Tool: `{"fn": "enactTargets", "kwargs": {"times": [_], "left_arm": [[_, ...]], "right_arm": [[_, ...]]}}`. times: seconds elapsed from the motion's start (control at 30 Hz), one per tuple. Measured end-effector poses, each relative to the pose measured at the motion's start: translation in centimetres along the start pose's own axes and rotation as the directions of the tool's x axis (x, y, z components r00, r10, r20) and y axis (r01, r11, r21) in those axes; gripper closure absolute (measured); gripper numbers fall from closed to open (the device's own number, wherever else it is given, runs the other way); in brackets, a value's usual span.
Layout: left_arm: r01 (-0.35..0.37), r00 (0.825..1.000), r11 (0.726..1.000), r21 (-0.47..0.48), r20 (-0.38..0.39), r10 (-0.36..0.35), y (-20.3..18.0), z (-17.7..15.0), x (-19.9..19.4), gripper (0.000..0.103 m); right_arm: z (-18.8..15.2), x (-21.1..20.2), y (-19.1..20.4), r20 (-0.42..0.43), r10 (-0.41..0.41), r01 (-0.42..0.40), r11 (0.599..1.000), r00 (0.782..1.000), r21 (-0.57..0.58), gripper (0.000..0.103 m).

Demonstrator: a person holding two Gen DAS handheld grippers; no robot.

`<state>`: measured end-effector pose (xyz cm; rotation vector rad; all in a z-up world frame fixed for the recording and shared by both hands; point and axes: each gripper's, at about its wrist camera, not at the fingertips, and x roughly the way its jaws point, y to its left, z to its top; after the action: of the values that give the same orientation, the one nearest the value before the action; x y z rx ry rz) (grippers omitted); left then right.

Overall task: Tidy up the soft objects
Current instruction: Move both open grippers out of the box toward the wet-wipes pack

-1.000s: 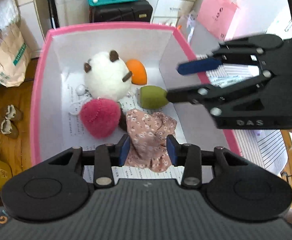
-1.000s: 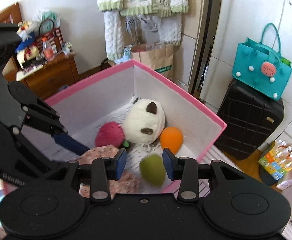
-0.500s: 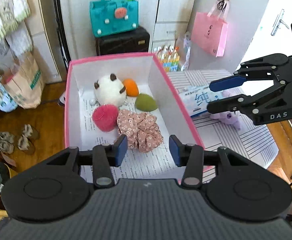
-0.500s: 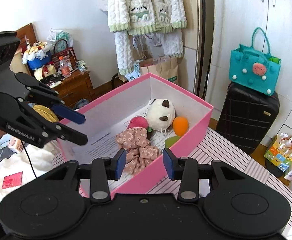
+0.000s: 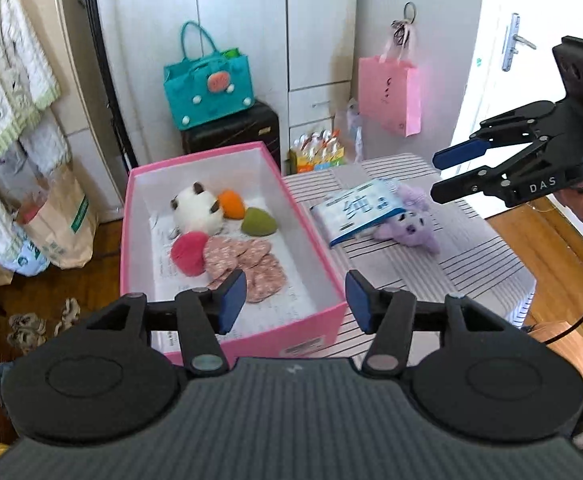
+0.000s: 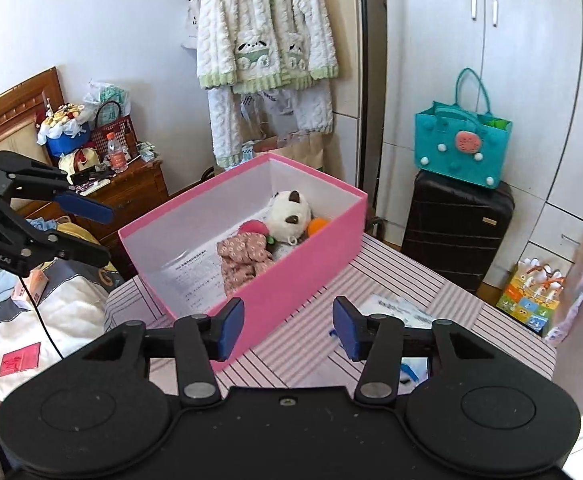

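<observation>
Both grippers, left [image 5: 295,300] and right [image 6: 288,327], hover with empty jaws opening; five soft items fill the pink box [image 5: 323,318], purple plush [image 5: 411,226] outside on the surface

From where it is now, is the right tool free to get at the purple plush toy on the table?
Probably yes. The right tool hangs empty above the purple plush toy, its jaws opening. Only the blue-and-white packet leaning over one side of the toy might get in the way.
</observation>
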<state>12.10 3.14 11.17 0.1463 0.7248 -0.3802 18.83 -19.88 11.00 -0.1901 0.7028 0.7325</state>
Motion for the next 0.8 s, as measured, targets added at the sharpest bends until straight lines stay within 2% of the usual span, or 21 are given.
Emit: {"fn": "enactTargets", "kwargs": {"times": [0.1,0.17,0.33,0.47,0.67,0.8], "left_arm": [[0.012,0.999,1.000,0.024,0.038,-0.013,-1.9,-0.3,-0.3,0.047],[0.034,0.998,0.999,0.041,0.053,-0.036,-3.0,-0.4,-0.1,0.041],[0.032,0.999,0.995,0.095,0.010,-0.033,-5.4,0.1,1.9,0.038],[0.048,0.999,0.995,0.086,0.012,-0.049,-6.2,0.2,3.4,0.037],[0.035,0.995,0.995,0.091,0.088,-0.043,-7.9,0.3,5.2,0.031],[0.055,0.989,0.997,0.062,0.132,-0.063,-8.8,0.4,6.5,0.021]], "right_arm": [[-1.2,-1.1,-0.5,0.017,-0.010,0.010,1.000,1.000,0.010,0.048],[-1.8,-1.6,-0.8,0.025,-0.011,0.011,1.000,1.000,0.016,0.047],[-3.1,-3.0,-1.2,0.053,-0.034,0.032,0.999,0.998,0.029,0.041],[-4.2,-3.8,-1.7,0.083,-0.053,0.049,0.998,0.995,0.039,0.033],[-5.6,-3.3,-2.7,0.117,-0.085,0.082,0.996,0.990,0.033,0.027],[-6.0,-2.5,-4.1,0.143,-0.079,0.073,0.996,0.986,0.051,0.025]]}}
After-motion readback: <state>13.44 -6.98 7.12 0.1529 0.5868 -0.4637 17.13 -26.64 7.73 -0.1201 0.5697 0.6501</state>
